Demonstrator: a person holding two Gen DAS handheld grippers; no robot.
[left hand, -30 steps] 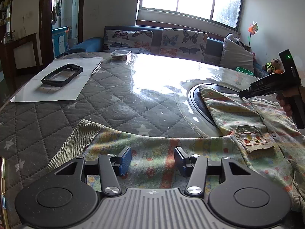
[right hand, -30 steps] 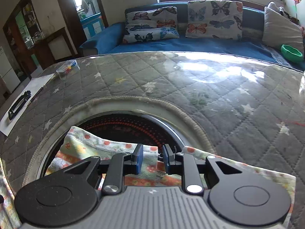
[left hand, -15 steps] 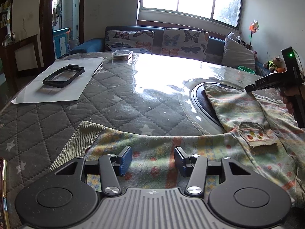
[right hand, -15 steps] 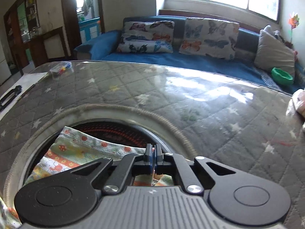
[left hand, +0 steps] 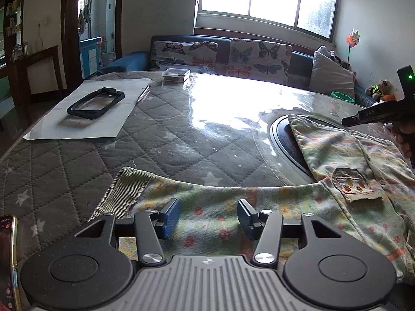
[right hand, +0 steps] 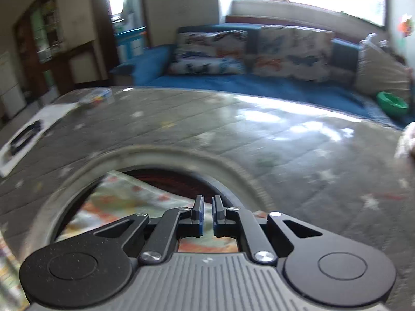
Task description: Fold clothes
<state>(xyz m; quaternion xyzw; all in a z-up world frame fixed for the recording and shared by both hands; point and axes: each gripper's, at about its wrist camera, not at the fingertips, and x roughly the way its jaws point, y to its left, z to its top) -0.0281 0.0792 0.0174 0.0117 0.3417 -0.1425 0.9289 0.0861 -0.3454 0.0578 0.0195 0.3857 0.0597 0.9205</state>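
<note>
Printed shirt (left hand: 259, 194) spread flat for folding: left gripper (left hand: 208, 213) wide open and empty over its near sleeve (left hand: 124, 194); right gripper (right hand: 206, 213) nearly closed, grasp unclear.

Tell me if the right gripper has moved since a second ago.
Yes. In the left wrist view the right gripper has risen and drawn back to the right, off the patterned garment lying over the round black inset in the table.
</note>
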